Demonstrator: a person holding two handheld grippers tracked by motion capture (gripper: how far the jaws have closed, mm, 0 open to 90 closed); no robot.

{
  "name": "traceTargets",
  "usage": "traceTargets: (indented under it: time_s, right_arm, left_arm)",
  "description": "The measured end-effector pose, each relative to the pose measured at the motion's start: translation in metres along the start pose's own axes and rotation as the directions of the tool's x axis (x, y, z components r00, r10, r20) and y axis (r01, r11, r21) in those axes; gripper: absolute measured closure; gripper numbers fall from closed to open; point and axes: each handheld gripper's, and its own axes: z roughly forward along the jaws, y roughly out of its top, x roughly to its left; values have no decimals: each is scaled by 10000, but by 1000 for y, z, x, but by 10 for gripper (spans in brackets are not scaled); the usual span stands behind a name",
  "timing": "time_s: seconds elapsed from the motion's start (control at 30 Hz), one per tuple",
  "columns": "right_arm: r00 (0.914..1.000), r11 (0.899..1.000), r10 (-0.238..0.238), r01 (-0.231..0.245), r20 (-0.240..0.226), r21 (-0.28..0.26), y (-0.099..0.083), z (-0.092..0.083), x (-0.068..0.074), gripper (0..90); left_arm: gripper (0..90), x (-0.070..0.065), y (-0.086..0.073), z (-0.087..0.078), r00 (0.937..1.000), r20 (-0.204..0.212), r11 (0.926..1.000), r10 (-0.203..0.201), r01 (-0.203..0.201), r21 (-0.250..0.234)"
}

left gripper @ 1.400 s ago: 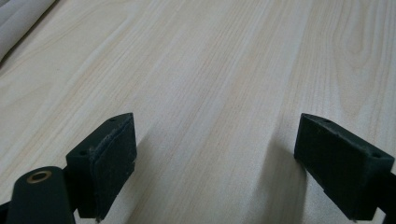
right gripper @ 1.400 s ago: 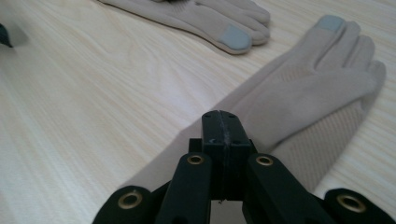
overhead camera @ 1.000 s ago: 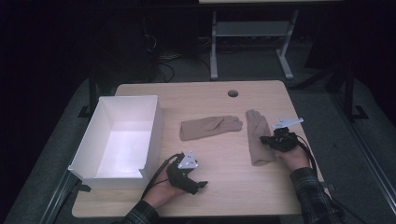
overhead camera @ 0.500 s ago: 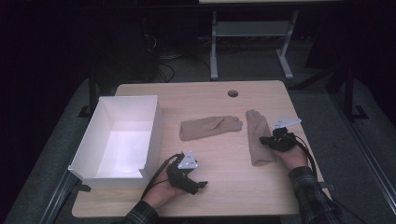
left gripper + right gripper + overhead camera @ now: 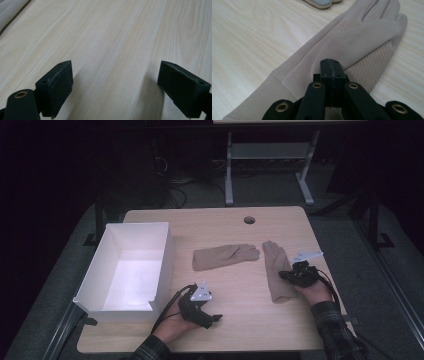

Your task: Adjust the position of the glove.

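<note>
The right hand-held gripper (image 5: 295,276) sits low over a tan glove (image 5: 276,272) on the wooden counter (image 5: 240,330). In the right gripper view its two black jaws are pressed tight together, with no gap between them. The tips (image 5: 331,67) rest right on this glove (image 5: 352,42), on the thumb side. It is hard to tell if any cloth is pinched between them. The glove lies flat, and its fingers point away from the hand-held gripper. The cuff end lies close to the person's hand (image 5: 314,292).

A second tan glove (image 5: 226,256) lies flat on the counter too, to the left of the right hand-held gripper. Its fingertips come near the first glove's fingertips.

The left hand-held gripper (image 5: 210,317) rests on the counter close to the person. In the left gripper view its jaws stand wide apart, with only bare wood (image 5: 112,50) between them. It holds nothing.

A white box (image 5: 95,280) stands open just to the left of the left hand-held gripper. Its front corner is right beside that hand.
</note>
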Motion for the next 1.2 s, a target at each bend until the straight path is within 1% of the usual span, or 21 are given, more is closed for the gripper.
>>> traceTargets:
  time_s: [0.23, 0.3, 0.37, 0.4, 0.57, 0.6, 0.63, 0.67, 0.73, 0.77, 0.87, 0.93, 0.97, 1.1, 1.17, 1.2]
  right_arm:
    - [9999, 9999, -29, 31, -120, 143, -6, -7, 7, 900]
    - [9998, 9997, 75, -71, -198, 218, -9, -10, 10, 900]
    - [9996, 9999, 47, -43, -268, 150, -13, -13, 13, 900]
    - [9994, 9996, 58, -49, -341, 261, -16, -16, 16, 900]
    - [9993, 9995, -36, 48, -369, 317, -22, -23, 23, 900]
    - [9993, 9993, -66, 79, -359, 356, -24, -25, 24, 900]
    - [9992, 9991, -22, 38, -405, 413, -26, -27, 27, 900]
    - [9989, 9990, -141, 160, -447, 418, -29, -30, 29, 900]
    - [9987, 9989, -141, 162, -482, 432, -30, -31, 30, 900]
    - [9982, 9986, -247, 271, -542, 446, -34, -35, 34, 900]
    - [9977, 9982, -211, 247, -644, 550, -39, -41, 39, 900]
    - [9962, 9978, -269, 318, -824, 587, -43, -43, 44, 900]
    - [9959, 9973, -380, 430, -821, 598, -44, -44, 46, 900]
    - [9955, 9962, -502, 556, -803, 666, -47, -47, 51, 900]
    - [9950, 9964, -630, 670, -772, 514, -46, -50, 50, 900]
    - [9958, 9977, -584, 606, -709, 302, -43, -52, 47, 900]
  left_arm:
    - [123, 0, 0, -1, 10000, 3, 10000, 34, -34, 73]
    - [123, 0, 0, 0, 10000, -8, 10000, 29, -28, 13]
    - [123, 0, -1, 0, 10000, -12, 10000, 17, -17, -1]
    - [123, 0, -1, 0, 10000, -11, 10000, 3, -3, -11]
    - [123, 0, -1, 0, 10000, -10, 10000, 24, -24, -16]
    - [123, 0, -1, 0, 9999, -44, 10000, 99, -99, -13]
    - [123, 0, -1, 0, 10000, -23, 10000, 39, -39, -14]
    - [123, -1, -1, 0, 10000, -13, 10000, -4, 4, -16]
    - [122, -1, -1, 0, 10000, -10, 10000, -17, 17, -15]
    - [123, -1, -1, 0, 10000, -8, 10000, -21, 21, -14]
    - [122, -1, -1, 0, 10000, -8, 10000, -44, 44, -5]
    - [123, -1, -1, 0, 10000, -12, 10000, -39, 39, -6]
    - [123, -1, -1, 0, 10000, -9, 9999, -89, 89, -49]
    - [123, -1, -1, -1, 10000, -5, 10000, 10, -10, 32]
    - [122, -1, -1, 0, 10000, 20, 10000, -31, 31, 0]
    - [122, -2, -1, 0, 9999, 25, 9999, -112, 112, -73]
